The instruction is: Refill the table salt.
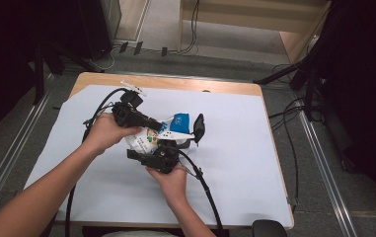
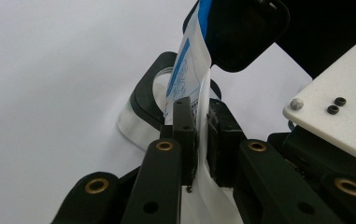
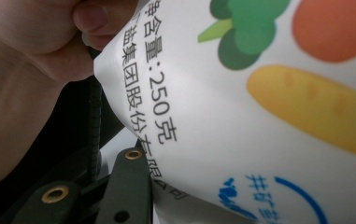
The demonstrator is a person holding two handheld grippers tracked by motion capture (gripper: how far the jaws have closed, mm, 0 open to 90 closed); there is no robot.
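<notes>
The white pouch (image 1: 162, 132) I hold, printed with vegetables and a blue top at two o'clock, hangs crumpled above the table (image 1: 235, 148).

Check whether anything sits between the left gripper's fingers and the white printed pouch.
Nothing visible does. The left gripper has its fingers closed directly on the white printed pouch, pinching its thin edge, with nothing else caught between them.

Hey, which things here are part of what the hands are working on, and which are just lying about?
In the job:
- white printed plastic pouch with blue top
- left tongs, clamped on its edge
- right tongs, gripping it
- black ring-shaped stand

Lying about:
- small white clip-like piece
- white table cover
</notes>
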